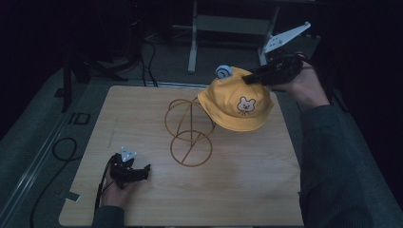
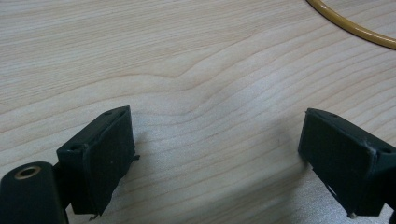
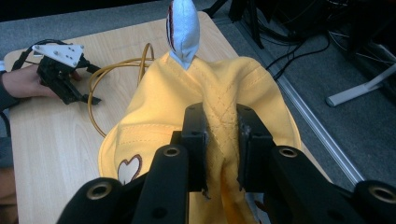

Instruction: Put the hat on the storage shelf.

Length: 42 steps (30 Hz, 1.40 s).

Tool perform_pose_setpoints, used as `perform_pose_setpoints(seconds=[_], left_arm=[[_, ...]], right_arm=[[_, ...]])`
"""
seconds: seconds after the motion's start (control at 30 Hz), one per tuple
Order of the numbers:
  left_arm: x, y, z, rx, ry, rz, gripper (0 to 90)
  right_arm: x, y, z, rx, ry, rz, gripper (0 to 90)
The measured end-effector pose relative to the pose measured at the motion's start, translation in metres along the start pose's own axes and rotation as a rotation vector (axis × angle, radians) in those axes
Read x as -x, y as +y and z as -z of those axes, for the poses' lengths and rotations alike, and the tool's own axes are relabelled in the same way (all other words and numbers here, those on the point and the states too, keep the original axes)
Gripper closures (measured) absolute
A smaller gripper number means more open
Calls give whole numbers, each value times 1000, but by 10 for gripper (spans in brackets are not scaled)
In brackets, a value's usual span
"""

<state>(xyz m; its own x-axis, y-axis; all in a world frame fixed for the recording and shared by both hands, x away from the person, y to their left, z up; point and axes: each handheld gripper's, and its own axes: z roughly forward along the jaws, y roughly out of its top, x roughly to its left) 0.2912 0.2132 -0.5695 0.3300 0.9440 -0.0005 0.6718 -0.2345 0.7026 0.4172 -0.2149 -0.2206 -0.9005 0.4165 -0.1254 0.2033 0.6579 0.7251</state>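
Hat fabric pinched in right gripper, hiding stand top; left gripper apart, empty.

Table: a pale wood-grain tabletop with rounded corners stood in the middle of the room.
Floor: grey carpet lay around the table on all sides.
Rail: a metal strip ran along the table's left side.
Cables: black cables looped on the carpet at left and behind.
Furniture: a white metal frame stood on the floor beyond the table.
Light: the room was dim, and its far part was dark.
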Motion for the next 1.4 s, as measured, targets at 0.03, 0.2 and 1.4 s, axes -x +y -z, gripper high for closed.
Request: perform_pose_setpoints(seconds=[0.03, 0.2, 1.4], left_arm=[[0, 0, 0, 0, 0, 0, 105], [0, 0, 0, 0, 0, -1, 105], [0, 0, 0, 0, 0, 0, 105]], right_arm=[[0, 1, 1, 2, -1, 2, 762], [-1, 4, 3, 17, -6, 2, 762], [-32, 50, -54, 8, 79, 77, 762]])
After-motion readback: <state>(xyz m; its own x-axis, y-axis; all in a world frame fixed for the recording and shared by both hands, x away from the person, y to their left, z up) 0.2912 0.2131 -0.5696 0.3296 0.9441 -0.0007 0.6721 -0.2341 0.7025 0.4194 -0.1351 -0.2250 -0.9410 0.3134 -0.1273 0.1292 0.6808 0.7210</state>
